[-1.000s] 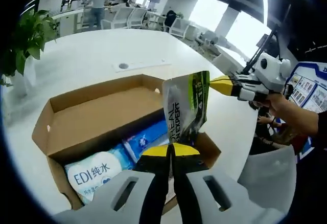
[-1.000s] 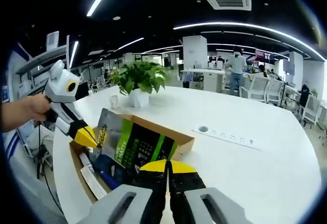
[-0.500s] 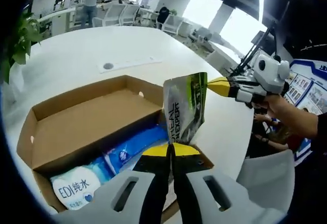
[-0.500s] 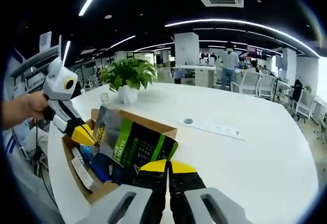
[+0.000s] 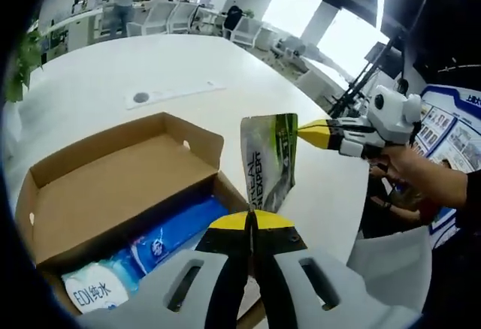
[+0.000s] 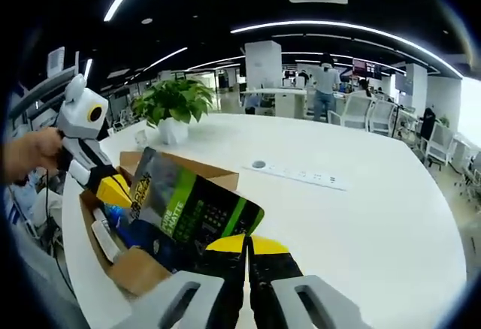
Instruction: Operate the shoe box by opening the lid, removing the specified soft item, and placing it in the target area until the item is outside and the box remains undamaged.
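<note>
An open cardboard shoe box (image 5: 113, 186) lies on the white table, with a blue pack (image 5: 173, 231) and a white wipes pack (image 5: 94, 291) inside it. A green and silver pouch (image 5: 267, 164) hangs upright above the box's right end. My left gripper (image 5: 252, 220) is shut on the pouch's lower edge. My right gripper (image 5: 312, 132) reaches in from the right, shut on its upper corner. In the right gripper view the pouch (image 6: 188, 209) lies slanted over the box (image 6: 135, 269), held between my right gripper (image 6: 248, 245) and my left gripper (image 6: 113, 190).
The round white table (image 6: 361, 224) stretches wide to the right of the box. A flat power strip (image 6: 301, 175) lies on it, and a potted plant (image 6: 173, 100) stands beyond the box. A person's hand (image 5: 409, 167) holds the right gripper.
The pouch, held by both grippers, has risen and drifted away from the box toward the open table side. Both cameras moved with it, so the box sits lower and further left.
</note>
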### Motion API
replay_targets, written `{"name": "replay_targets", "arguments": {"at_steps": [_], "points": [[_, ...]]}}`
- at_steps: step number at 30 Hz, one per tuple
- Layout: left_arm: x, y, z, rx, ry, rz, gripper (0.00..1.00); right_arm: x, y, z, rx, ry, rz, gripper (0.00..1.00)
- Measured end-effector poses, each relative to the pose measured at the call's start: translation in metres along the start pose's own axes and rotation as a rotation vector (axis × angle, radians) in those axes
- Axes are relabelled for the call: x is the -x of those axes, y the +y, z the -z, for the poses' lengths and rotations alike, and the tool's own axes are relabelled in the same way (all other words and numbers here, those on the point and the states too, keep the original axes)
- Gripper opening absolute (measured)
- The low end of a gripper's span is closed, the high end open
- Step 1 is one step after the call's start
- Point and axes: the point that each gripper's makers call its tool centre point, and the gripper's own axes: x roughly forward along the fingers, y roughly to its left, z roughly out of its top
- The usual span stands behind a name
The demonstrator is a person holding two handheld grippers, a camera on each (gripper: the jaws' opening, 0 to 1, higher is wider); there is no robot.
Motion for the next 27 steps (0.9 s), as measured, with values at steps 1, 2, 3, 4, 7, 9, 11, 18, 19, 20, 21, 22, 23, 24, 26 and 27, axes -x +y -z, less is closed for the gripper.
{"name": "replay_targets", "arguments": {"at_steps": [1,2,3,4,7,9,11,18,19,20,21,22,23,24,26,27], "points": [[-0.003,-0.002,-0.001,0.0,0.002,0.003,0.0,0.0,-0.003,0.003,-0.003,0.005,0.003,0.0],[-0.004,-0.004,-0.001,0.0,0.003,0.006,0.0,0.0,-0.004,0.006,-0.003,0.009,0.006,0.0],[-0.007,-0.006,-0.002,-0.002,0.004,0.009,0.0,0.0,-0.006,0.008,-0.003,0.013,0.008,0.0],[-0.007,-0.006,-0.003,-0.003,0.005,0.01,0.0,-0.001,-0.007,0.011,-0.006,0.018,0.011,0.0],[-0.013,-0.012,-0.005,-0.009,0.008,0.018,0.0,-0.002,-0.013,0.023,-0.019,0.04,0.02,0.0],[-0.017,-0.014,-0.005,-0.011,0.013,0.022,0.0,-0.004,-0.015,0.029,-0.026,0.05,0.024,0.0],[-0.02,-0.015,-0.004,-0.013,0.017,0.025,0.0,-0.005,-0.017,0.035,-0.038,0.061,0.027,0.0],[-0.026,-0.015,0.0,-0.002,0.027,0.035,0.0,-0.013,-0.019,0.052,-0.069,0.086,0.025,0.0],[-0.027,-0.016,0.0,-0.001,0.027,0.037,0.0,-0.014,-0.019,0.054,-0.067,0.092,0.024,0.0],[-0.027,-0.016,0.0,0.002,0.029,0.038,0.0,-0.015,-0.018,0.056,-0.066,0.098,0.024,0.0],[-0.028,-0.017,0.0,0.005,0.032,0.04,0.0,-0.017,-0.018,0.058,-0.067,0.105,0.022,0.0],[-0.029,-0.016,0.001,0.005,0.033,0.04,0.0,-0.018,-0.018,0.06,-0.066,0.107,0.022,0.0],[-0.03,-0.016,0.001,0.005,0.034,0.04,0.0,-0.019,-0.018,0.062,-0.065,0.111,0.023,0.0],[-0.031,-0.016,0.001,0.005,0.036,0.041,0.0,-0.021,-0.018,0.063,-0.067,0.115,0.023,0.0],[-0.032,-0.018,0.0,0.006,0.038,0.044,0.0,-0.023,-0.019,0.067,-0.07,0.125,0.023,0.0],[-0.033,-0.018,0.0,0.007,0.038,0.045,0.0,-0.025,-0.019,0.068,-0.073,0.128,0.023,0.0]]}}
